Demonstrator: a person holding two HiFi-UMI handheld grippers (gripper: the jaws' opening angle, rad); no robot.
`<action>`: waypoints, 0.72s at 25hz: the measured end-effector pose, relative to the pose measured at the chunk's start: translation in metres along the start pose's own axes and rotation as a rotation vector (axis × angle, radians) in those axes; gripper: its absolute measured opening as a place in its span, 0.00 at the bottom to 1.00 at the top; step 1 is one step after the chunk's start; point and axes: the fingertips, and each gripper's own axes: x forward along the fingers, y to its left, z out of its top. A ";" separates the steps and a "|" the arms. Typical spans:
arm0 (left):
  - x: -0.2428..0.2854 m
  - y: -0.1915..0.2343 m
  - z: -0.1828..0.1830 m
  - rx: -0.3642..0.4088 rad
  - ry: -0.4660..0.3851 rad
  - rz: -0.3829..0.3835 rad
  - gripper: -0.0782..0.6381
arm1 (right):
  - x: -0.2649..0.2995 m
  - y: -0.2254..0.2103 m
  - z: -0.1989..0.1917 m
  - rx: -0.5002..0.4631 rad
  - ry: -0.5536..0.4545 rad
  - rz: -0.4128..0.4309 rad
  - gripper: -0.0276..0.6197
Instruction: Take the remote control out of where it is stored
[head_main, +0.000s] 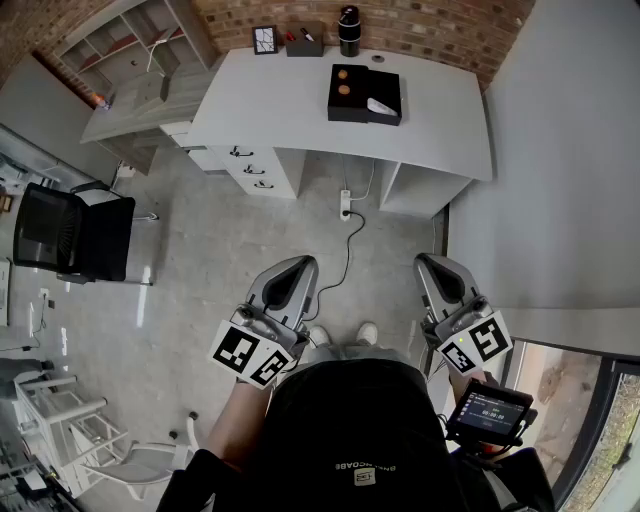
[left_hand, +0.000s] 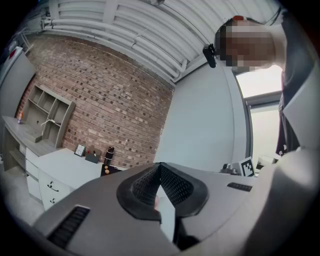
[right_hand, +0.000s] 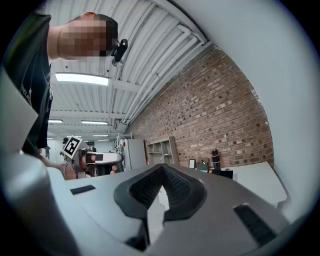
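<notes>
Left tongs (head_main: 303, 263): shut, the pads meeting at the tips with nothing between them; held low, close to the person's body.
Right tongs (head_main: 426, 261): likewise shut and empty, beside the left pair and pointing the same way.
Remote (head_main: 380, 106): I take it to be the pale slim thing lying in the black box (head_main: 352, 97). It is far ahead of both tongs, roughly between their two lines, on the white surface (head_main: 440, 140).
Progress: nothing is taken yet. The whole approach is ahead, and the box is well out of reach.
Risk, floor: a dark cable (head_main: 347, 252) runs from a power strip (head_main: 346, 206) across the floor, straight ahead of the left tongs. A step forward could catch it, causing a stumble or a jolt.
Risk, tongs: they are shut now. If they arrive without opening, they would only prod the remote and push it further into its corner.
Risk, box wall: the remote lies against the box's right side. A pad coming down there may land on the rim rather than beside the remote.
Risk, box: it looks light and loose, so a one-sided pull could drag or tip it. The free tongs could steady it.
Risk, grip: the remote is thin and smooth, so a pinch near one end may let it swing or slip.
Risk, contents: two orange pieces (head_main: 344, 81) share the box, beyond the remote. A wide sweep could knock them.
</notes>
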 end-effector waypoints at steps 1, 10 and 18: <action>-0.004 0.000 0.000 0.007 -0.006 -0.007 0.12 | 0.001 0.004 -0.001 0.005 -0.003 0.003 0.05; -0.033 0.008 0.006 0.035 -0.020 -0.011 0.12 | 0.010 0.033 0.004 -0.016 -0.015 0.020 0.05; -0.059 0.022 0.007 -0.011 -0.026 -0.022 0.12 | 0.016 0.049 0.006 0.004 -0.042 0.016 0.05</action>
